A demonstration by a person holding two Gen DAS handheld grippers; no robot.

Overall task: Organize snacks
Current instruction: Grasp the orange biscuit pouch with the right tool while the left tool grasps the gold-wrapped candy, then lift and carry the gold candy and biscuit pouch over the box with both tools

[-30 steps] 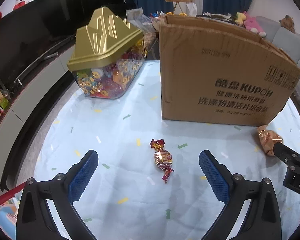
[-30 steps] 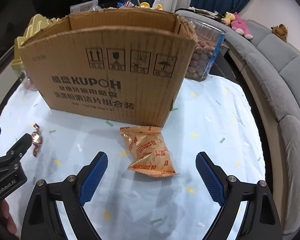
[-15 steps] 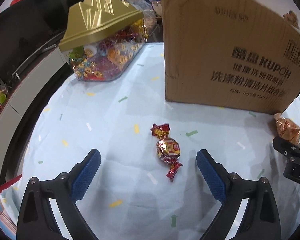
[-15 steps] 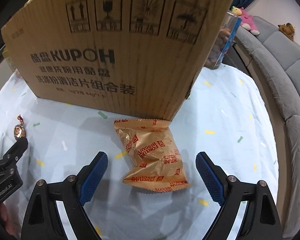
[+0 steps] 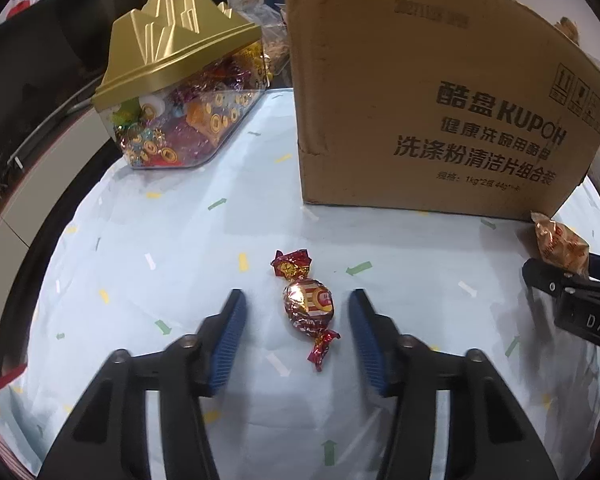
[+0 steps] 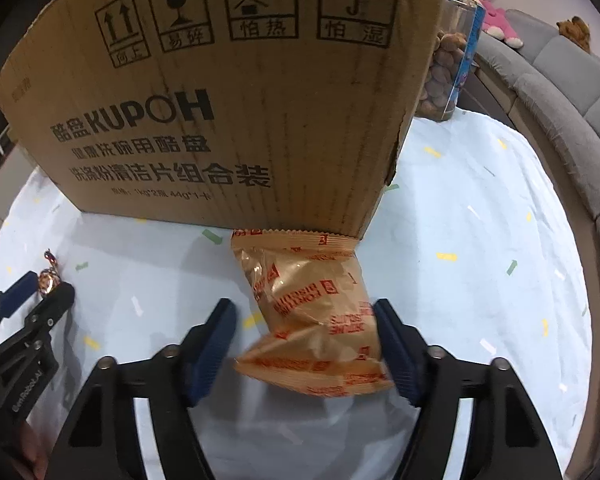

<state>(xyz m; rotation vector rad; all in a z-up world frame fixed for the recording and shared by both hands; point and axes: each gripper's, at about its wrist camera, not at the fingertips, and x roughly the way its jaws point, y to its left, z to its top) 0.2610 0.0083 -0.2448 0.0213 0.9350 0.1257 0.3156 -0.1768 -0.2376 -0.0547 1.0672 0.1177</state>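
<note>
The candy (image 5: 309, 300) wears shiny red-and-gold foil with red twisted ends. The packet (image 6: 314, 312) is glossy orange-gold with red print. The box (image 5: 428, 92) is plain brown with black lettering. The cloth (image 5: 180, 240) is pale blue, flecked yellow, green and white. The tub (image 5: 180, 128) has a gold lid.

A pale blue cloth (image 5: 172, 248) speckled with small green, yellow and white dashes covers the desk. Behind it stands a dark cabinet front (image 5: 40, 92). On the far right curves a grey sofa (image 6: 560, 92) with a pink plush toy (image 6: 500, 24) and a brown one (image 6: 576, 28) on it.
</note>
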